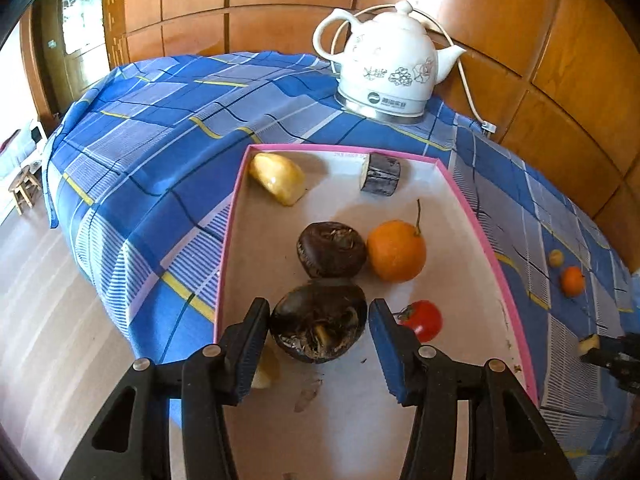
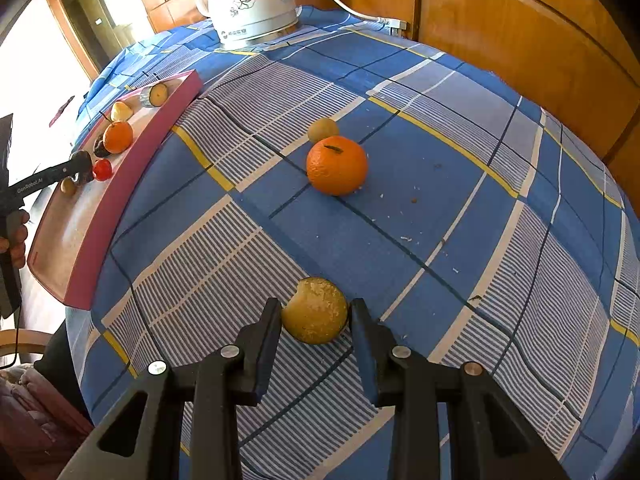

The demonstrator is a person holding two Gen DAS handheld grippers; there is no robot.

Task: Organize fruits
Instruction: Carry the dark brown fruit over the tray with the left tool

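Observation:
A pink-rimmed tray [image 1: 484,236] holds a yellow fruit piece [image 1: 278,178], a dark cut chunk [image 1: 382,174], a dark brown fruit [image 1: 331,249], an orange [image 1: 396,251] and a small red fruit [image 1: 425,320]. My left gripper [image 1: 318,330] is open, its jaws on either side of a second dark brown fruit [image 1: 318,322] in the tray, with a gap on the right. My right gripper [image 2: 316,320] is open around a yellow fruit with a bite-shaped notch [image 2: 316,310] on the cloth. Another orange [image 2: 337,165] and a small yellowish fruit [image 2: 323,129] lie further on.
A white ceramic kettle [image 1: 390,68] with its cord stands at the back of the blue checked tablecloth [image 1: 160,140]. A wooden panelled wall [image 1: 560,60] lies behind. The table's left edge drops to the floor; a small stool [image 1: 24,190] stands there.

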